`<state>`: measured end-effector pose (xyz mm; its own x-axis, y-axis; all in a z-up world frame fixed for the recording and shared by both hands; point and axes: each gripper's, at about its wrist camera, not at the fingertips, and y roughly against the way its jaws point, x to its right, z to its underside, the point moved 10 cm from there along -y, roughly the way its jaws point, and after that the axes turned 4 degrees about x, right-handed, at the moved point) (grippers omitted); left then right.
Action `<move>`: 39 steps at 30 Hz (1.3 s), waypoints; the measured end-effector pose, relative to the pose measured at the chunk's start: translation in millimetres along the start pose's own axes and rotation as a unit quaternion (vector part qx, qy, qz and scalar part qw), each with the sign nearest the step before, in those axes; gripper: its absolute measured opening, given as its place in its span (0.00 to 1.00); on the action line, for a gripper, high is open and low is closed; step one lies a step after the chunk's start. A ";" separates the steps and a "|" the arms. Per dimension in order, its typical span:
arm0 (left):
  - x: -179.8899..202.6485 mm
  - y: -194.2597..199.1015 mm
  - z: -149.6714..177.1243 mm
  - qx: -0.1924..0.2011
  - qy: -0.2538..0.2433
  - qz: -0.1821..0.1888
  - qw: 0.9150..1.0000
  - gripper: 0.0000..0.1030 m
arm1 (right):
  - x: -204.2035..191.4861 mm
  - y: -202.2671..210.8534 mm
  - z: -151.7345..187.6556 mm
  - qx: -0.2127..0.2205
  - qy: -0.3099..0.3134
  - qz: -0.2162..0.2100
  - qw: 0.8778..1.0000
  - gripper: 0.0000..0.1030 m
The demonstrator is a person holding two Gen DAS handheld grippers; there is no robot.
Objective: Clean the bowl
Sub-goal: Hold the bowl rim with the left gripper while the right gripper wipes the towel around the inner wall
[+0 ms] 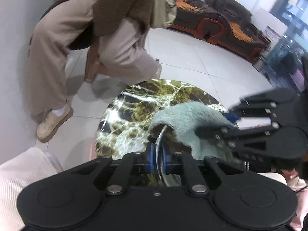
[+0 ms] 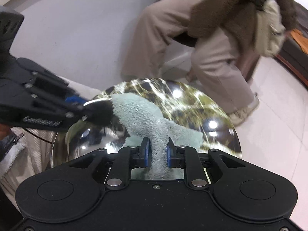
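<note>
Round marble table [image 1: 123,115] on white floor tiles [image 1: 182,57], brown sofa [image 1: 221,25] beyond it. Left gripper [image 1: 157,158] fingers clamp the steel bowl [image 2: 80,142] rim on the table; right gripper [image 2: 156,154] fingers pinch the teal cloth [image 2: 138,111].

A pale teal fluffy cloth [image 2: 138,109] drapes a mirror-silver bowl [image 2: 77,144]; at twelve o'clock, the green-gold, white-veined dark marble tabletop [image 1: 130,111].

Living room: brown sofa [image 1: 221,17], tiled floor [image 1: 182,57].
</note>
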<state>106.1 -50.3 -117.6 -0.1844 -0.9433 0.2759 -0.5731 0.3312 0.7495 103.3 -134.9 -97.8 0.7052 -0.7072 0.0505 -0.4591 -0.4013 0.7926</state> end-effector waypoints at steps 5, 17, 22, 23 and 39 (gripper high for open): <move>-0.3 -6.6 6.2 -0.005 0.012 -0.017 1.000 0.11 | -10.1 4.5 -9.8 -0.001 0.075 0.012 0.997 0.23; 3.9 -6.1 6.7 0.010 0.000 -0.032 0.999 0.12 | -8.3 8.3 -14.4 0.012 0.065 -0.001 0.998 0.17; 4.4 -7.1 5.9 0.007 0.007 -0.029 1.000 0.12 | 5.0 24.7 21.7 -0.001 -0.009 0.012 1.000 0.13; 5.6 -7.6 5.6 0.005 0.001 -0.027 1.000 0.12 | 3.9 26.1 23.2 0.000 -0.007 0.013 1.000 0.13; 5.8 -11.8 3.7 -0.003 -0.028 -0.024 0.999 0.13 | 4.3 19.1 17.5 -0.016 0.012 0.025 0.999 0.15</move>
<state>108.9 -59.8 -127.1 -0.2015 -0.9578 0.2052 -0.5784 0.2854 0.7642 88.2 -155.8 -93.1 0.6939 -0.7124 0.1049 -0.4773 -0.3460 0.8078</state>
